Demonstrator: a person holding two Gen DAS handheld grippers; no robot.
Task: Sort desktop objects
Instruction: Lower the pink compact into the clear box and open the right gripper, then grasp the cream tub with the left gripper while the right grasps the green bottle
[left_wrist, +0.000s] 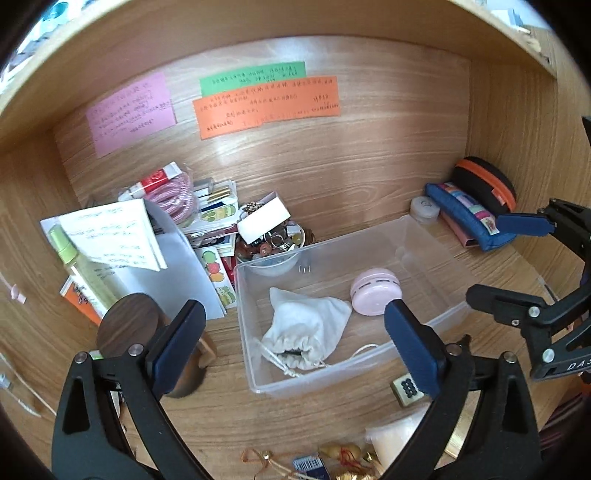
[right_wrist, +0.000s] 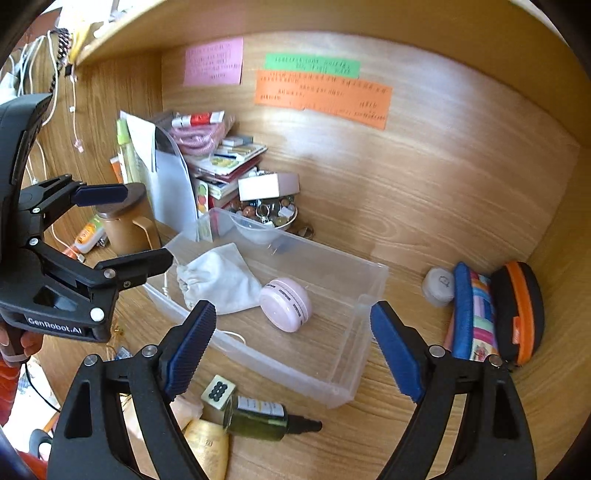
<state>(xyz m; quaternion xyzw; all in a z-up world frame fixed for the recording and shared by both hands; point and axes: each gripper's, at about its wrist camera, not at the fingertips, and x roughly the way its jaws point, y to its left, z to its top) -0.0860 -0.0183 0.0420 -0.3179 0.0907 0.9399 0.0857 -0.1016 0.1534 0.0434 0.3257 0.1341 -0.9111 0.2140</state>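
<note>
While both tools (left_wrist: 295, 339) (right_wrist: 291, 347) gape, one bin (left_wrist: 436, 321), one pouch (left_wrist: 306, 328), one pink case (left_wrist: 375, 291)

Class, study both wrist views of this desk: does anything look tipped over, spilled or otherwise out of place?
Yes. A green dropper bottle lies on its side on the desk, in front of the clear bin, beside a mahjong tile. Nothing appears spilled. Both the left gripper and right gripper are open and empty.

The clear bin (right_wrist: 332, 373) is open on top, its right half bare. Paper stack (right_wrist: 221, 162) crowds the worktop's (right_wrist: 369, 229) back-left corner; back-right middle is free.
</note>
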